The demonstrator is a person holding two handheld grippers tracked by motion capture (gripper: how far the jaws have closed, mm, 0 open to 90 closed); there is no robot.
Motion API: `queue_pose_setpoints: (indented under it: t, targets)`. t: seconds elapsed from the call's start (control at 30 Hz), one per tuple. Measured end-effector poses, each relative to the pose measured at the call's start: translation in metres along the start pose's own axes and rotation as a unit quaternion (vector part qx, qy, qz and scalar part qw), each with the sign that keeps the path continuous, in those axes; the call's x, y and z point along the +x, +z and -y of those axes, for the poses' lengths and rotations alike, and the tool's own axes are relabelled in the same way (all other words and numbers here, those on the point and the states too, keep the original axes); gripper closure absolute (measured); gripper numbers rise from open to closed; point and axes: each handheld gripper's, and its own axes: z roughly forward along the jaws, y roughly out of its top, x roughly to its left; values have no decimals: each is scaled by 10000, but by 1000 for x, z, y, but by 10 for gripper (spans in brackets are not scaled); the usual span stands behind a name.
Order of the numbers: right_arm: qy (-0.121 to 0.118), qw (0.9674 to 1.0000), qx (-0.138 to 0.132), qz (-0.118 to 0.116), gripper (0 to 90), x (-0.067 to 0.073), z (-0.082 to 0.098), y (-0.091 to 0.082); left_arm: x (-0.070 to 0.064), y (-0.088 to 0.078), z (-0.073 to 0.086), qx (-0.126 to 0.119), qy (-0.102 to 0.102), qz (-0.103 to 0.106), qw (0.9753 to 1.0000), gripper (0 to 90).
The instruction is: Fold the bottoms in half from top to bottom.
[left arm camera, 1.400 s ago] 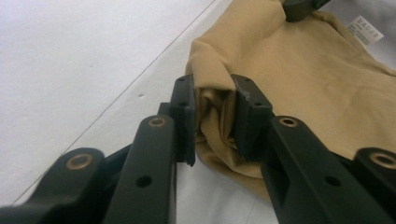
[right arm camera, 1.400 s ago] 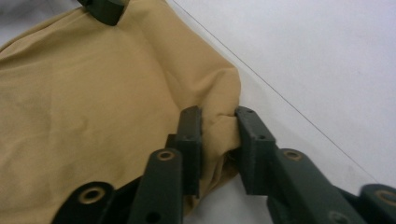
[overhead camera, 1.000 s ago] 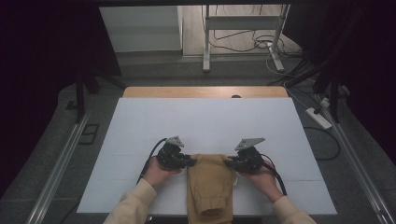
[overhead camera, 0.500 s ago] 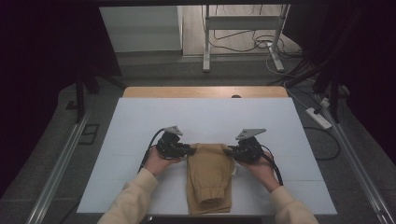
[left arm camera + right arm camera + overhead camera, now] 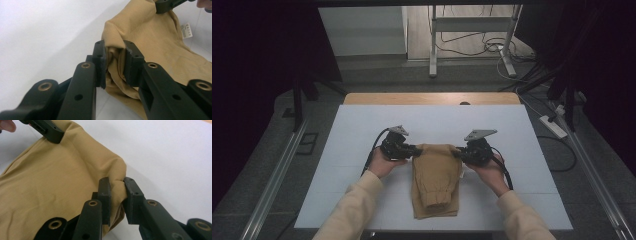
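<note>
The left gripper (image 5: 416, 150) is clamped on the left far corner of a tan folded cotton garment (image 5: 436, 180), and in the left gripper view its two black pads pinch a bunched fold of the cloth (image 5: 150, 37) between them, the fabric spreading away to the right of the jaws. The right gripper (image 5: 457, 152) is clamped on the opposite far corner, and in the right gripper view its pads squeeze a rounded fold of the same cloth (image 5: 55, 185), which stretches off to the left of the jaws. The garment hangs between the two grippers at its far edge and runs back from them toward the person, its near part lying flat on the white flat-topped desk (image 5: 362, 130). A narrower folded section with a gathered cuff lies on top of the near part, behind and between the two grippers. A small white printed label (image 5: 186, 30) sits on the cloth beyond the left gripper, near the tip of the other gripper. The person's left hand (image 5: 382, 164) wraps the body of the left gripper and the right hand (image 5: 487, 170) wraps the right one, both in pale cream sleeves. A black cable trails back from each gripper along the forearm.
</note>
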Motion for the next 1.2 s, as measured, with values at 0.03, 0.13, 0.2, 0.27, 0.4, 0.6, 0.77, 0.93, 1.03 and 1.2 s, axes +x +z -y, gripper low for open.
queue_pose_setpoints:
  t: [0.03,0.13,0.2,0.27,0.4,0.6,0.77,0.93,1.03,1.2]
  targets:
    - [-4,10000,-1,21,769,-1,-1,1,1,0,-1,2,9,-15,10000,737]
    - [9,10000,30,49,769,-4,-5,3,4,2,-5,-6,5,-64,10000,737]
    - [21,10000,34,68,769,-7,-7,5,6,3,-6,-2,17,-105,9999,737]
    - [35,10000,56,75,769,-10,-9,8,8,4,-9,31,38,-169,9998,737]
    - [63,9999,50,104,770,-16,-11,12,12,6,-13,53,50,-197,9998,737]
    - [115,9997,53,188,770,-24,-17,17,21,9,-22,59,16,-238,9997,737]
    - [134,9996,8,250,771,-31,-22,21,28,11,-27,8,31,-278,9996,737]
    - [161,9993,-41,326,771,-36,-25,29,35,13,-29,30,18,-312,9995,737]
    - [125,9991,-14,398,771,-35,-27,31,39,13,-31,10,-6,-317,9995,737]
    - [192,9989,-10,436,771,-40,-33,33,47,17,-34,-2,-74,-346,9994,737]
